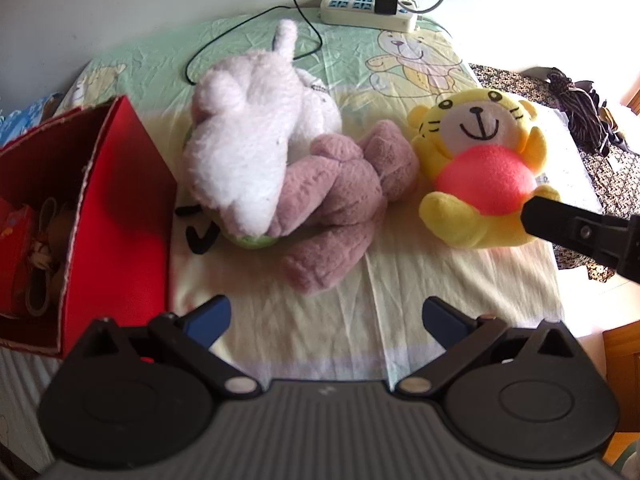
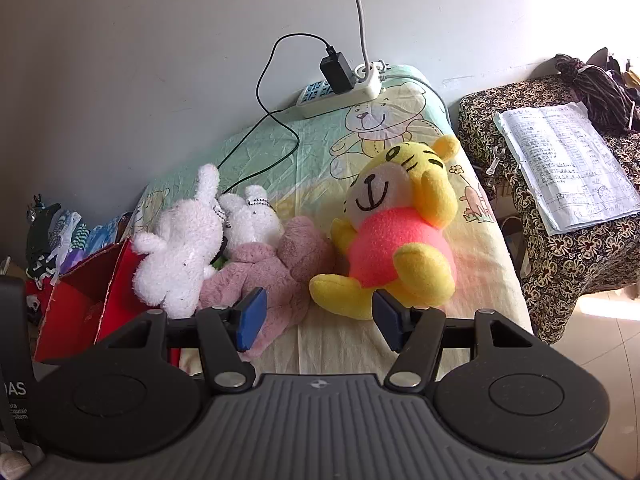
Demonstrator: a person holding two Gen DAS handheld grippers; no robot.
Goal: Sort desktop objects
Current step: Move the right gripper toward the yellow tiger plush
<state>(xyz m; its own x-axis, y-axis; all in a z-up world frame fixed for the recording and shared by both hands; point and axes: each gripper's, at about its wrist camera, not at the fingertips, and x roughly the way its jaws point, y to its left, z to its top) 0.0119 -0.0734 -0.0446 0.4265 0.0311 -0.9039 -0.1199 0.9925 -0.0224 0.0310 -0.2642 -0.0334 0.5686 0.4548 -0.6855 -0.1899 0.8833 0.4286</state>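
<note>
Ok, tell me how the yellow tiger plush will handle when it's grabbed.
The yellow tiger plush looks soft and stuffed, so the fingers will probably sink in. Likely light for its bulk. Its limbs may flop, and its round body may roll on the bedsheet if nudged.

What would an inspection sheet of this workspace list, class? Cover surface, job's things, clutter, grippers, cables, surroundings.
Surface: sheet with a bear print.
Job's things: white toy lying on pink toy; tiger beside them; red box at left.
Clutter: nothing seen.
Grippers: left gripper open, empty; right gripper open, empty, near the tiger.
Cables: power strip with charger, black cable.
Surroundings: side table with papers.
</note>
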